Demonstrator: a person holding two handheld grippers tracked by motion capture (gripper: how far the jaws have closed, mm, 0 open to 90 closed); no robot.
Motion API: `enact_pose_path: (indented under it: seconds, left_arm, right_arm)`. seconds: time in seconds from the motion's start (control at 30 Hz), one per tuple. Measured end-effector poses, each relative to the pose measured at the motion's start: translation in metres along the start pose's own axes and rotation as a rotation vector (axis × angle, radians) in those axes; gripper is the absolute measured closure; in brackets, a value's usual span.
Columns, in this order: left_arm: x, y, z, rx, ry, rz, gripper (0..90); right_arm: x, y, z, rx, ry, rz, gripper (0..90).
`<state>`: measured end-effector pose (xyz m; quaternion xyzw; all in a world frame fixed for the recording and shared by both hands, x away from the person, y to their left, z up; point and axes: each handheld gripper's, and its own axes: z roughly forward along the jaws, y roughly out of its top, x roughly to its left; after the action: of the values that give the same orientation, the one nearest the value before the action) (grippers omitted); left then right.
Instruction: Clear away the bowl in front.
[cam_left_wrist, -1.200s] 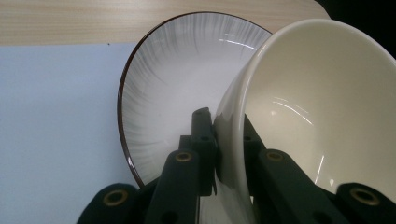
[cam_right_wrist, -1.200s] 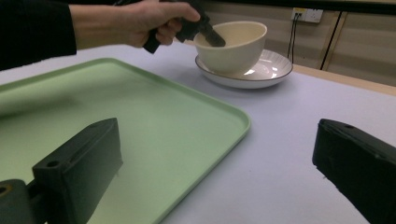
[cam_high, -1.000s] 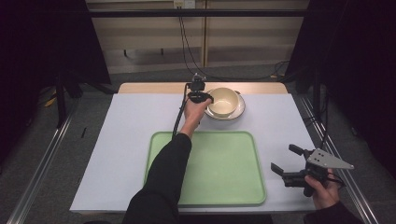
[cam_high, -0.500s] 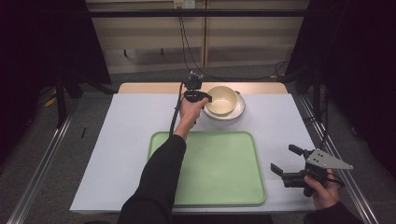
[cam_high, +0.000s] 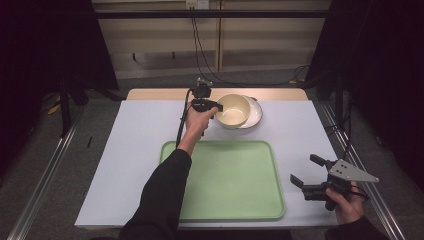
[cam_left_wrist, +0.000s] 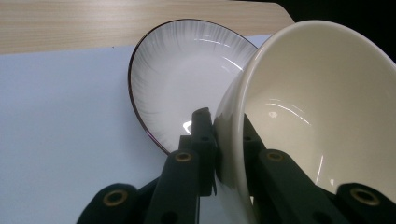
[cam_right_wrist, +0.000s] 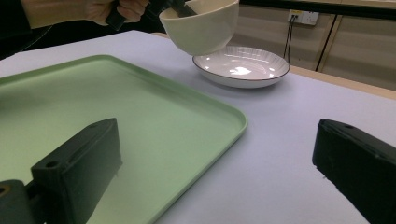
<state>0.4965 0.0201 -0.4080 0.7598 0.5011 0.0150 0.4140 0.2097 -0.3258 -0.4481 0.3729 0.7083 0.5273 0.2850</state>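
Observation:
My left gripper (cam_high: 216, 107) is shut on the rim of a cream bowl (cam_high: 233, 110), which hangs tilted in the air above a white plate with a dark rim (cam_high: 254, 112) at the far middle of the table. In the left gripper view the jaws pinch the wall of the cream bowl (cam_left_wrist: 317, 107), one outside and one inside, with the white plate (cam_left_wrist: 187, 74) lying beyond. The cream bowl (cam_right_wrist: 201, 25) is off the white plate (cam_right_wrist: 243, 65) in the right gripper view. My right gripper (cam_high: 303, 171) rests open near the front right corner, nothing between its jaws.
A light green tray (cam_high: 235, 180) lies at the front middle of the white table cover (cam_high: 135, 150). The wooden table edge (cam_high: 155, 94) runs along the far side. Cables trail on the floor beyond it.
The left gripper has lifted the cream bowl up off the white plate and a little toward the left. The right gripper has stayed where it was.

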Motion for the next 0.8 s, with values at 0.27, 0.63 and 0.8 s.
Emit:
enact_pose_path:
  seconds: [0.27,0.63,0.8]
  left_arm:
    - [-0.014,-0.003,-0.010,0.000,-0.044,0.035,83.2]
    - [-0.031,-0.021,-0.010,0.030,-0.099,0.076,83.1]
    - [-0.039,-0.026,-0.011,0.037,-0.119,0.100,83.1]
  right_arm:
    - [0.001,0.000,0.000,-0.004,-0.004,0.001,0.9]
    - [0.001,0.000,0.000,-0.008,-0.001,0.000,0.9]
    - [0.000,0.000,0.000,-0.014,-0.003,-0.003,0.9]
